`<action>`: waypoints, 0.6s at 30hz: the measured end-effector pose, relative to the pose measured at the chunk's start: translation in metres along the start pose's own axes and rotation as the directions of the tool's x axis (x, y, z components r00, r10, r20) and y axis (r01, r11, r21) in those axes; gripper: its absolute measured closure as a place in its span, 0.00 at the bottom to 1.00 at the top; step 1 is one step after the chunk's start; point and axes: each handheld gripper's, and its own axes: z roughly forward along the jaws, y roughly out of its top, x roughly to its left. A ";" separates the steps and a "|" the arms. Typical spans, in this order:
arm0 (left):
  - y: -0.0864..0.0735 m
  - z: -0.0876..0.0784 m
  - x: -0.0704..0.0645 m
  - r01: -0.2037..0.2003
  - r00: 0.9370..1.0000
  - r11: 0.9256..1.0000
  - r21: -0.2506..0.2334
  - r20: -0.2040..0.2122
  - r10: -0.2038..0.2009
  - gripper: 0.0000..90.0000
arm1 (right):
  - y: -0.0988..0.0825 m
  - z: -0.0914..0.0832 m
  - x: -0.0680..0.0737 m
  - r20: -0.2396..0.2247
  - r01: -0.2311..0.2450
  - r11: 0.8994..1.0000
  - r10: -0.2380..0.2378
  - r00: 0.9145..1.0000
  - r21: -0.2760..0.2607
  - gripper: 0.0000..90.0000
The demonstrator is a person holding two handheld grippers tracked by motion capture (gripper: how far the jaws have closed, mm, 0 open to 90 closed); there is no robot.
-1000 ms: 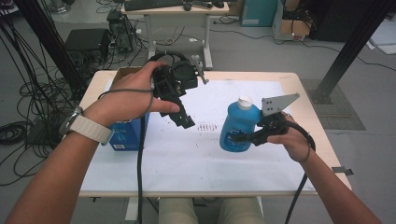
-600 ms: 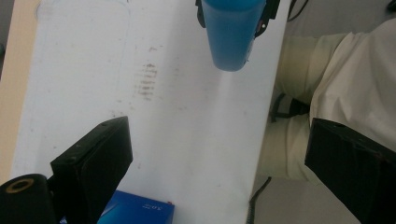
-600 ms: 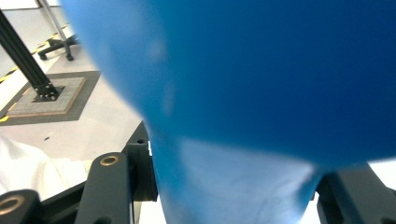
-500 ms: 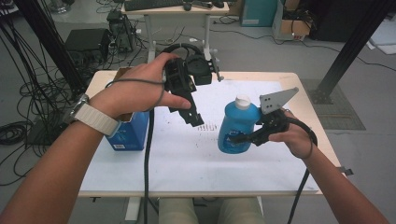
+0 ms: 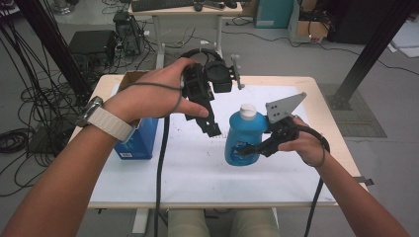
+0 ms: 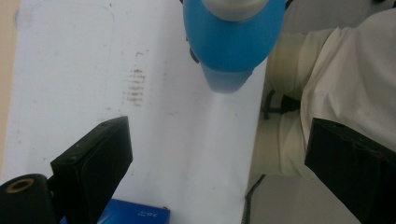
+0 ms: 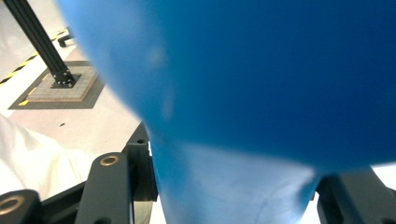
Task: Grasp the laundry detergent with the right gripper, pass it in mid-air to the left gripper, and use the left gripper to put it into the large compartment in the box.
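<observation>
The high view looks from above the person, forward and down, far enough to see the whole table (image 5: 316,187). The left gripper view looks down from close above the blue bottle (image 6: 233,42). The right gripper view sits right against that bottle. All 3 views share the bottle.

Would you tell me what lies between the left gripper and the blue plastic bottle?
Nothing; in the high view, bare white sheet separates left gripper from blue plastic bottle.

Even indoor light, close bottle (image 7: 261,84) blurred
</observation>
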 end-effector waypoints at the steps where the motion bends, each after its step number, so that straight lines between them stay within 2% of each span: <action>1: 0.000 0.001 0.000 0.000 1.000 1.000 0.000 0.003 0.000 0.09 | 0.001 0.001 0.000 -0.003 0.003 1.000 -0.003 1.000 0.002 0.47; 8: 0.004 0.008 0.001 -0.013 1.000 1.000 0.001 0.026 0.013 0.09 | 0.003 0.011 -0.002 -0.012 0.017 1.000 -0.017 1.000 0.022 0.47; 18: 0.006 0.015 0.004 -0.021 0.999 1.000 -0.005 0.033 0.021 0.09 | 0.005 0.020 -0.005 -0.009 0.016 0.998 -0.015 1.000 0.059 0.47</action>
